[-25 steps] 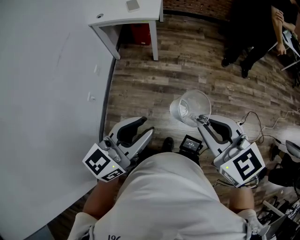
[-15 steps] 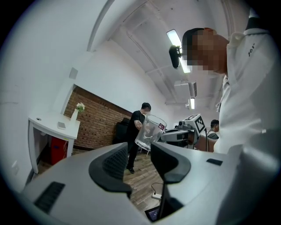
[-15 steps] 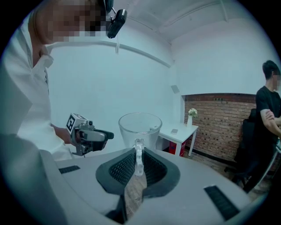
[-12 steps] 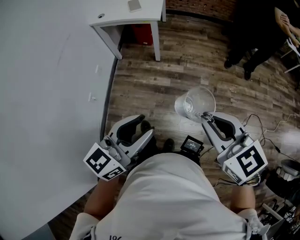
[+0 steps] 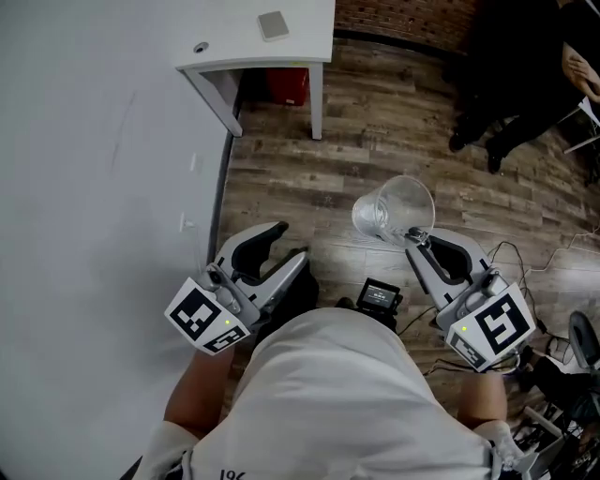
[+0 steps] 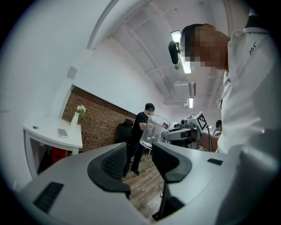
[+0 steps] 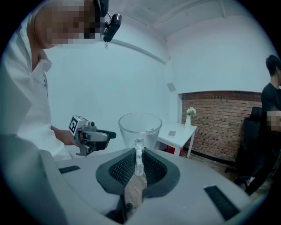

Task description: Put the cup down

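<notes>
A clear glass cup hangs over the wooden floor, held by its handle. My right gripper is shut on that handle. In the right gripper view the handle stands pinched between the black pads, with the cup upright just beyond them. My left gripper is near the white wall, left of the cup and apart from it. Its jaws are opening, with nothing between them. The left gripper view shows the gap between its pads empty, and the cup farther off.
A white table stands at the back with a small grey object on it and a red box beneath. A person in black is at the far right. Cables lie on the floor to the right.
The left gripper's jaws have spread wider. The right gripper and the cup have drifted slightly to the right, still gripped the same way.
</notes>
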{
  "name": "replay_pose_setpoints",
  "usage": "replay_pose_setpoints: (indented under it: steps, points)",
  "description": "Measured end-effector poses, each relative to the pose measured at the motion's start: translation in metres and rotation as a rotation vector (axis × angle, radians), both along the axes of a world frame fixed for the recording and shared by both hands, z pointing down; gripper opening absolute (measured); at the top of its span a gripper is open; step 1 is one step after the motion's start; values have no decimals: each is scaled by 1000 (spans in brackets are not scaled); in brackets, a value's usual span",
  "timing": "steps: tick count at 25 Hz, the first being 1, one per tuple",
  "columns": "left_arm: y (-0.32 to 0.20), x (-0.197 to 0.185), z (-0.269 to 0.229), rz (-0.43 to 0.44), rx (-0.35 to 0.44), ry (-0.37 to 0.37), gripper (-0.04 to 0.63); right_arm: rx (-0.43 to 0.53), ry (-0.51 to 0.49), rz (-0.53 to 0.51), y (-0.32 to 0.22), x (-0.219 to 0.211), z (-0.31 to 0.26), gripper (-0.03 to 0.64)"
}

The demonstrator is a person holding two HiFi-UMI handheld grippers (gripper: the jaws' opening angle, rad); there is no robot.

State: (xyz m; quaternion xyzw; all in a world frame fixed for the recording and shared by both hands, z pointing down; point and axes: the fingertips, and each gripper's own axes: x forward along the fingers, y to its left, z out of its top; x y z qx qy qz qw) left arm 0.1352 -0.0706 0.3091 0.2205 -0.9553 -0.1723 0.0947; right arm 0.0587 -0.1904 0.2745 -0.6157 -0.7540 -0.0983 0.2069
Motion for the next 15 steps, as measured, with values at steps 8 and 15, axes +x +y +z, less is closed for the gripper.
replay_pose_setpoints:
  steps: [8,15]
  points:
    - [83,-33,4,16,17,7,170,21,5,35,74,-33,1,41]
    - [125,-50,9,37,34,-6,170,33,-3,58,118,-54,5,41]
